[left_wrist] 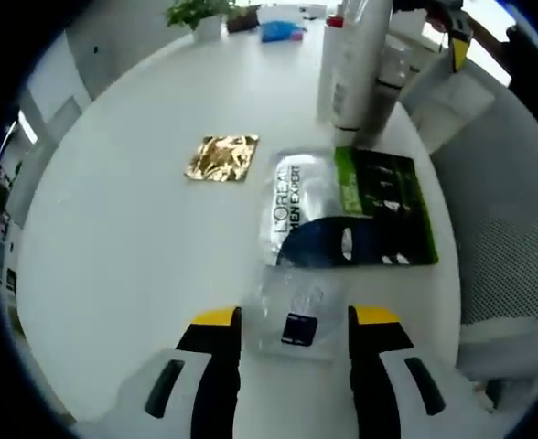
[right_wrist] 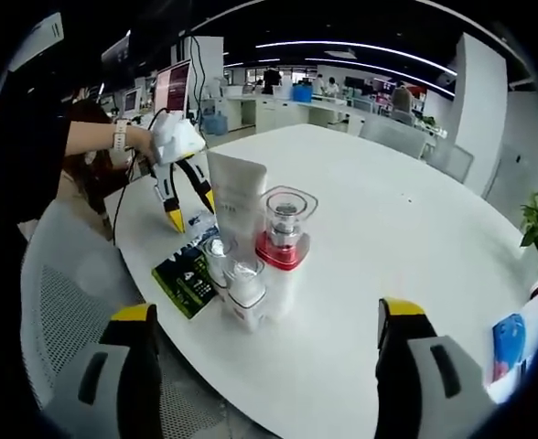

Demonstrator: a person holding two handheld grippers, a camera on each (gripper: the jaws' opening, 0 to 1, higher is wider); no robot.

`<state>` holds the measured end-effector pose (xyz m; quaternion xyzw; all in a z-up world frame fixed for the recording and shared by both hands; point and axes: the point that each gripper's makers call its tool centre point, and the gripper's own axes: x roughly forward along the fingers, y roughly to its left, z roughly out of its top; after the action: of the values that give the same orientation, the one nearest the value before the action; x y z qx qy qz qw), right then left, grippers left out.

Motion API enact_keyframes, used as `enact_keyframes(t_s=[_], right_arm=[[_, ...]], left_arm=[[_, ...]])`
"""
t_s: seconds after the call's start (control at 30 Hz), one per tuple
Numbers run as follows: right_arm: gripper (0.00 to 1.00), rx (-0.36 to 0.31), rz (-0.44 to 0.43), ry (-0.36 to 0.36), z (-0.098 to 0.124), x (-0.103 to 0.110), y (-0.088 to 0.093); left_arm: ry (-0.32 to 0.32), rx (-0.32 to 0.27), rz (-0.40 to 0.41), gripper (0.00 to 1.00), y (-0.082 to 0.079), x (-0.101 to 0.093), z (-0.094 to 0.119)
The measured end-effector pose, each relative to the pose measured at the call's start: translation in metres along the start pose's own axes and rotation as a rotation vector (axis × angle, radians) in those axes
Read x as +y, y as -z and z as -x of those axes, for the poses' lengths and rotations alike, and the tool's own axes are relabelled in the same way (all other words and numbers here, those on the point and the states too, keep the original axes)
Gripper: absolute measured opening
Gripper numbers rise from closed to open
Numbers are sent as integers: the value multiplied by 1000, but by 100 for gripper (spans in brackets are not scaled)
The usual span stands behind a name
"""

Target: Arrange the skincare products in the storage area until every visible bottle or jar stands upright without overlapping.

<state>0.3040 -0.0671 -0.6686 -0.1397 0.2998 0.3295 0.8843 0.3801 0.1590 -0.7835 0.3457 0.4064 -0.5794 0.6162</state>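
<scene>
While left view shows a gold sachet [left_wrist: 222, 158]; right, bottles [right_wrist: 251, 265].

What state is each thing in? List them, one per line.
Left gripper: open, jaws either side of a small clear packet lying flat.
Right gripper: open, holding nothing.
L'Oreal sachet: lying flat on the table.
Gold foil sachet: lying flat, apart from the others.
White tube: standing upright.
Red-based pump bottle: upright.
Two clear-capped bottles: upright, close together.
</scene>
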Motion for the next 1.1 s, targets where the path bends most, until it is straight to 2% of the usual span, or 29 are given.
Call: enact_keyframes(t_s=[0.07, 0.53, 0.87, 1.1], right_arm=[[100, 1, -1, 1, 0, 0, 1], [100, -5, -19, 4, 2, 0, 4], [100, -23, -35, 0, 5, 1, 3], [100, -24, -31, -3, 6, 0, 4]], left_arm=[[-2, -1, -25, 44, 0, 1, -1], [-24, -4, -11, 36, -2, 3, -2], [-42, -18, 36, 35, 3, -8, 1], [-43, -9, 32, 35, 6, -22, 2]])
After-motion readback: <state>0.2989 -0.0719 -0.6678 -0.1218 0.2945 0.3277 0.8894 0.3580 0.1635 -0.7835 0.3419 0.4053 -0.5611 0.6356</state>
